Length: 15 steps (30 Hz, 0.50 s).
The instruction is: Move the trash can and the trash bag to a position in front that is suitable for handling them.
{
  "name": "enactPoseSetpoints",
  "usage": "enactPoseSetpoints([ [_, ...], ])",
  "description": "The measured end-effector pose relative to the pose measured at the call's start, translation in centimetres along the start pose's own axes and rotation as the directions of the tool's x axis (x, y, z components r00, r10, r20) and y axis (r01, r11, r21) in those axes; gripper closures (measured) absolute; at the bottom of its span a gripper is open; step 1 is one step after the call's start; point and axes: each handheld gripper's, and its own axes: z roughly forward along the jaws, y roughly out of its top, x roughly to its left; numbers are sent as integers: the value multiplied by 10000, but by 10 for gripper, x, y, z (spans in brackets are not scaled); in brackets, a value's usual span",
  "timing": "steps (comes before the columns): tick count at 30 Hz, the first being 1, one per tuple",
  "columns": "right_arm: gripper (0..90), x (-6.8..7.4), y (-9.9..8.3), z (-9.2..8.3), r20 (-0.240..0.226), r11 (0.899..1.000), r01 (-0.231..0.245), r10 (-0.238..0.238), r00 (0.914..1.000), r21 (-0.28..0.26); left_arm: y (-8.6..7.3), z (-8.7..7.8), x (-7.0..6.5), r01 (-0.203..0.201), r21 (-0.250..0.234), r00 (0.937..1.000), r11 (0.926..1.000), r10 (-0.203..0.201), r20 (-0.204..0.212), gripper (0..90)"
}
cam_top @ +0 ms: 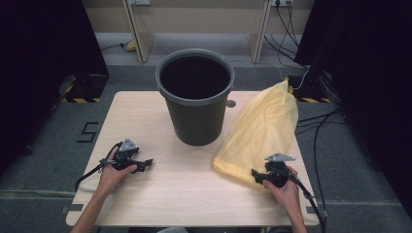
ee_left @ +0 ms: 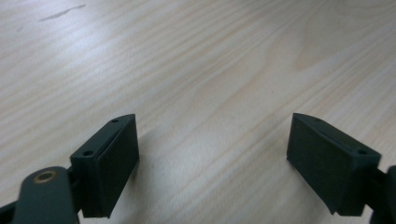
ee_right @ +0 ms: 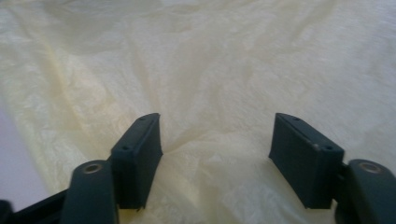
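Note:
A thin yellow plastic bag [cam_top: 265, 131] lies crumpled on the right half of the wooden table [cam_top: 145, 116], its far end raised. My right gripper [cam_top: 255, 174] is at the bag's near corner, held low. In the right gripper view its jaws stand apart over the wrinkled bag [ee_right: 210, 70], and creases gather toward the left pad [ee_right: 140, 158]; the right gripper [ee_right: 217, 135] is open. A dark grey bin [cam_top: 196, 104] stands upright and empty at the table's far middle. My left gripper [cam_top: 147, 164] hovers open over bare wood [ee_left: 187, 56], left of the bin; nothing is between the jaws of the left gripper [ee_left: 212, 135].
Black cables [cam_top: 316, 131] trail over the grey floor to the right of the table. Dark curtains close off both sides. Pale furniture legs [cam_top: 133, 29] stand behind the bin, beyond the table's far edge.

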Motion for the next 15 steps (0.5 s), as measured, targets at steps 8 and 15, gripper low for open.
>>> enactPoseSetpoints([
  [8, 253, -15, 19, -37, -381, 9881, -94, 35, 9993, -1537, -6, -7, 4, -144, 45, 9998, 9999, 143, 133, 141],
  [15, 291, -73, 25, -8, 776, 9915, -460, 557, 9954, -1213, -6, -6, 4, -191, 70, 9997, 9998, 190, 129, 134],
])
